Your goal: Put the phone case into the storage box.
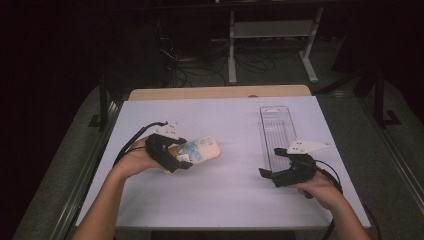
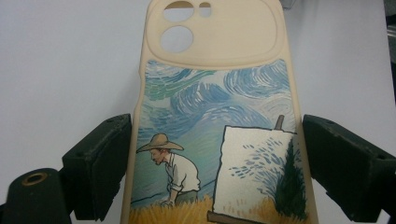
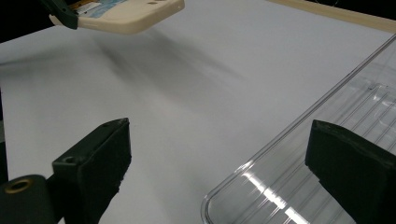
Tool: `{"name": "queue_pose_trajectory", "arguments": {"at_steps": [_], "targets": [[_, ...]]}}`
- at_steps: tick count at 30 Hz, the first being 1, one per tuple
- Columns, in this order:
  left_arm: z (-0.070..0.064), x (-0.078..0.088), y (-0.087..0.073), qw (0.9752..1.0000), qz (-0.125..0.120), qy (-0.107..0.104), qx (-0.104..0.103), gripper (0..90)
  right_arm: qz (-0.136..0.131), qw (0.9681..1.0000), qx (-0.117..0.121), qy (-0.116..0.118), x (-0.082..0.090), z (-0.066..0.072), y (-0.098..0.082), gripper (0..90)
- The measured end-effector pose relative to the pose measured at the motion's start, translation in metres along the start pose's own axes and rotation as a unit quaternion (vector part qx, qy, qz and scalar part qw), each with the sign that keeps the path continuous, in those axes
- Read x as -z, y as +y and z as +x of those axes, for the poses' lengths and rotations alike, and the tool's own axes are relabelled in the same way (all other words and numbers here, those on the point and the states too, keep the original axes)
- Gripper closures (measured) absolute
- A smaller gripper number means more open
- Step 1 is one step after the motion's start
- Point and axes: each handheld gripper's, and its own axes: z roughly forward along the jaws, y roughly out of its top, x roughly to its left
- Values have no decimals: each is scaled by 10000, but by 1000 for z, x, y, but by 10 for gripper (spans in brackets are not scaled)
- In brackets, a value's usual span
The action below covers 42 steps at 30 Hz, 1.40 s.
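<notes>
The cream silicone phone case with a painted field scene hangs above the white table, lifted off it, with bare surface open on every side. The left hand-held gripper is clamped on the case's long edges, its jaws pressing both sides, the forearm reaching in from the near edge. The right hand-held gripper has its jaws apart with nothing between them, just beside the near end of the long clear plastic tray. Beyond the table, the dark floor carries cables.
</notes>
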Motion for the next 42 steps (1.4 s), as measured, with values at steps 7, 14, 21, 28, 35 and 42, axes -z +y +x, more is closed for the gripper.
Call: {"name": "queue_pose_trajectory", "arguments": {"at_steps": [7,14,21,28,35,42], "targets": [[-3,-6,14,9995,89,-116,-264,112,-7,10000,-3,20,0,0,0,64],[-7,-16,23,9987,181,-310,-371,112,-1,10000,5,31,0,-1,0,64],[-9,-20,24,9980,199,-414,-438,111,-4,10000,-6,48,0,-1,0,64],[-7,-20,22,9978,202,-443,-454,111,141,9997,15,198,0,-3,3,63],[-6,-18,21,9976,198,-472,-457,111,254,9993,50,252,-3,-5,9,62],[-7,-18,21,9974,197,-520,-456,111,236,9992,102,310,-2,-9,21,41]]}}
